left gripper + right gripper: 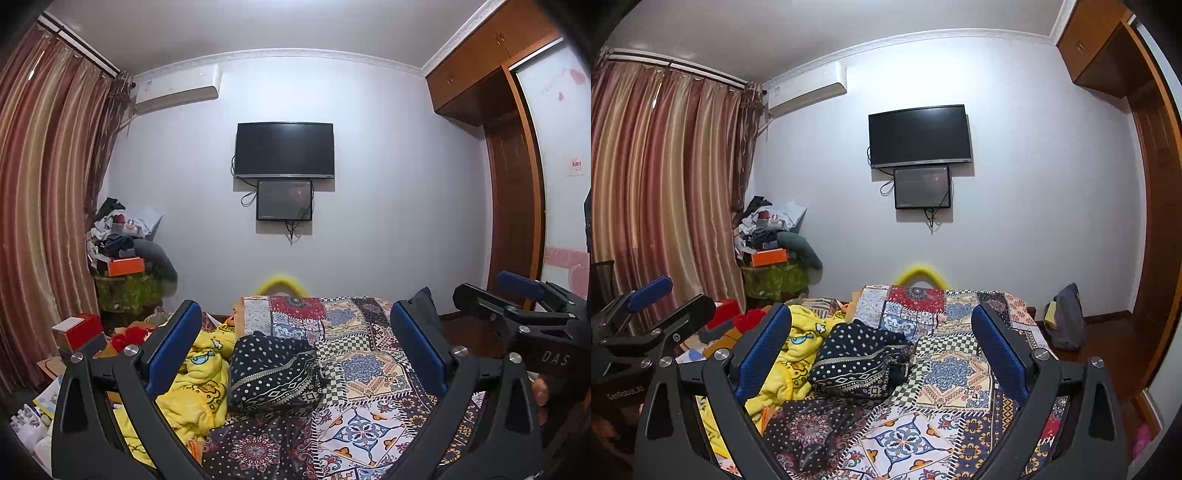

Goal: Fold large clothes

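On bed [369,369], dark dotted cloth [275,369] sits folded; L gripper [295,354] & R gripper [882,350] held up over it, jaws wide apart, empty; prob. done w/ it.

Fluffy yellow blanket [199,373], patterned cloth bedspread [369,354], matt, probably plastic gripper fingers [173,347], glossy television [284,149]

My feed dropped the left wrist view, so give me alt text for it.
The open left gripper hovers over a bed with a patchwork bedspread, its blue fingers framing a dark folded polka-dot garment. A yellow blanket lies left of the garment. The right gripper shows at the right edge, with a television on the far wall.
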Tool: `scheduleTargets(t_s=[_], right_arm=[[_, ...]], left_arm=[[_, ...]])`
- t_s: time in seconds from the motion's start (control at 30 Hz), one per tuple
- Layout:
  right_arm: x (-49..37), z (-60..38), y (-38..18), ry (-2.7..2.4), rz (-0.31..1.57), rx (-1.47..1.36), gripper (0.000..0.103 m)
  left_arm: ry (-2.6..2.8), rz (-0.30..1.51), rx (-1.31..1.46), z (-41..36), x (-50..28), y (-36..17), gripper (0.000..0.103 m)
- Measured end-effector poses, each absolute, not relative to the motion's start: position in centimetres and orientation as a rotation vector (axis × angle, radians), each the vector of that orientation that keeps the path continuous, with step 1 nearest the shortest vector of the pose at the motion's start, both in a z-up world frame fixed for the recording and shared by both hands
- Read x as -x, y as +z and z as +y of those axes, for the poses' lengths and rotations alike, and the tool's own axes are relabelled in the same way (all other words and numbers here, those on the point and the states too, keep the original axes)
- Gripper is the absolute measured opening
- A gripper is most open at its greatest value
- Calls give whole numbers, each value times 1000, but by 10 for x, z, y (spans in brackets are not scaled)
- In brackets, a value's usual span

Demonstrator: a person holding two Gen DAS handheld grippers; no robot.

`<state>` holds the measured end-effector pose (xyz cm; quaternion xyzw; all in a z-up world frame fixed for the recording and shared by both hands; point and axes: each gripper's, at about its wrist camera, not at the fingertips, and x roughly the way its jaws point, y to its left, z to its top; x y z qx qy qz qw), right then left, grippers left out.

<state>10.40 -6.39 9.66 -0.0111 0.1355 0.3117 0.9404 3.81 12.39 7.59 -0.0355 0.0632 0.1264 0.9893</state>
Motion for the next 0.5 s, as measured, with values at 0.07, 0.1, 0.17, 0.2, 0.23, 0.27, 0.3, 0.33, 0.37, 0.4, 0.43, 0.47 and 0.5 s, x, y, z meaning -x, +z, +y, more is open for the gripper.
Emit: scheduleTargets(t_s=[0.07,0.1,0.17,0.2,0.23,0.27,0.3,0.33,0.37,0.4,0.43,0.47,0.5], right_arm=[[-104,-63,96,636,278,22,97],[-104,-64,97,636,280,22,97],[-105,-63,97,636,280,20,97],[-105,-63,97,636,281,20,97],[-106,-62,96,637,283,21,97],[-106,-62,96,636,285,23,97],[-107,-61,96,636,286,24,97],[-107,-61,96,636,287,24,97],[-107,-60,96,636,288,24,97],[-106,-59,96,635,289,24,97],[-107,-59,97,635,290,24,97],[-106,-59,96,635,290,24,97],[-107,-58,96,634,291,24,97]], left_arm=[[253,128,74,125,-39,76,102],[253,128,74,125,-38,75,102],[252,129,77,126,-39,75,102],[250,130,79,126,-39,75,102],[249,131,80,126,-40,75,102],[249,131,80,126,-40,74,102],[249,133,81,126,-41,74,102],[248,135,83,128,-41,74,102],[245,137,87,128,-42,73,102],[241,138,90,128,-42,73,102],[238,140,93,129,-42,73,102],[236,143,95,129,-43,73,102],[233,145,98,129,-44,73,102]])
